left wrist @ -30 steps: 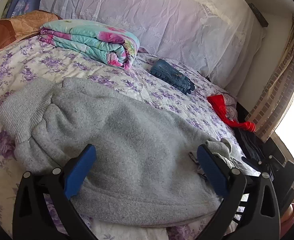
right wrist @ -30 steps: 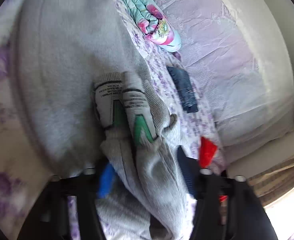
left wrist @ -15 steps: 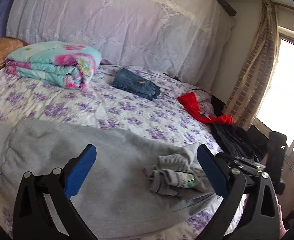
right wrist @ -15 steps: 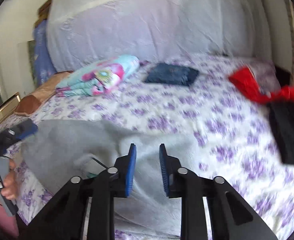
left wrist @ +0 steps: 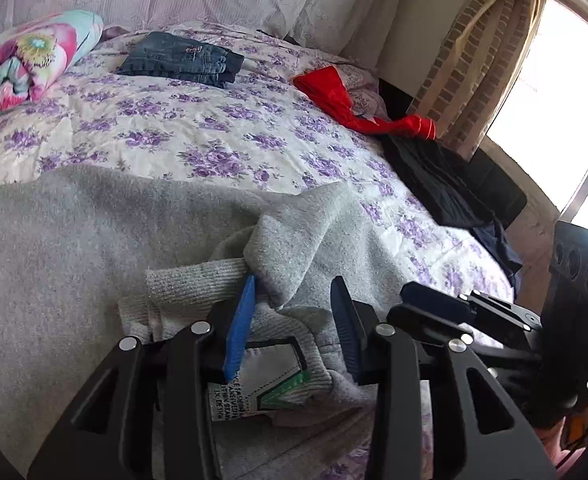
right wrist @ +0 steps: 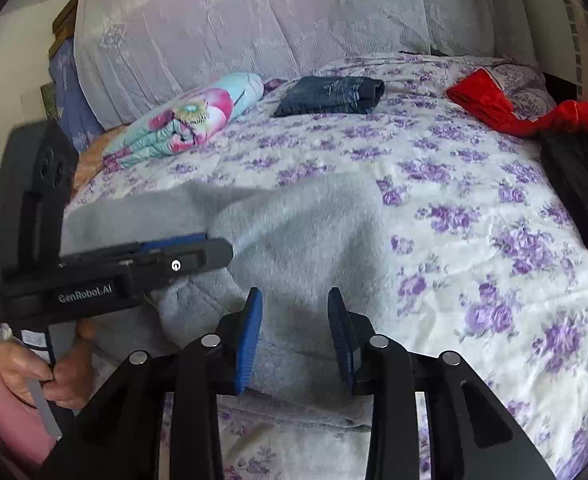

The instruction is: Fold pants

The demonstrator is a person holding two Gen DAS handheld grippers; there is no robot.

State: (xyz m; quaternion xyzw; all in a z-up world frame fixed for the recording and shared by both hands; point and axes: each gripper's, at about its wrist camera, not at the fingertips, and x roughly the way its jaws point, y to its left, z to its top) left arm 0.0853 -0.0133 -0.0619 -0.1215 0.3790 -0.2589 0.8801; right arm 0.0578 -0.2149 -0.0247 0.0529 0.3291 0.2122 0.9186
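Left wrist view: grey fleece pants (left wrist: 74, 248) lie spread across the near part of the bed (left wrist: 214, 136), fuzzy knit surface, with the ribbed waistband (left wrist: 198, 280) bunched and turned over at the near edge, showing a white label with a green chevron (left wrist: 270, 384). Left gripper (left wrist: 294, 320) sits over that bunch, jaws partly open, blue ribbed pads on black plastic arms on either side of the raised fold; cannot tell if they pinch it. The right gripper's black body (left wrist: 466, 312) shows at right, just beside. Bedspread is white quilted cotton with purple flower print. Farther back: folded blue jeans (left wrist: 182, 60), a rolled floral quilt (left wrist: 26, 60) in teal and pink, a crumpled red garment (left wrist: 358, 108), dark cloth (left wrist: 442, 176) draped off the bed's edge, brick-pattern curtain (left wrist: 474, 60). Right wrist view: right gripper (right wrist: 294, 332) hovers low over the pants (right wrist: 294, 220), jaws partly open with grey fleece between and under the pads, nothing clearly gripped. Left gripper (right wrist: 198, 248) seen side-on at left, held by a hand (right wrist: 54, 372), its tip against a soft ridge of the fleece. Jeans (right wrist: 334, 94), quilt (right wrist: 190, 120), red garment (right wrist: 506, 108) lie beyond on the bed (right wrist: 474, 240).
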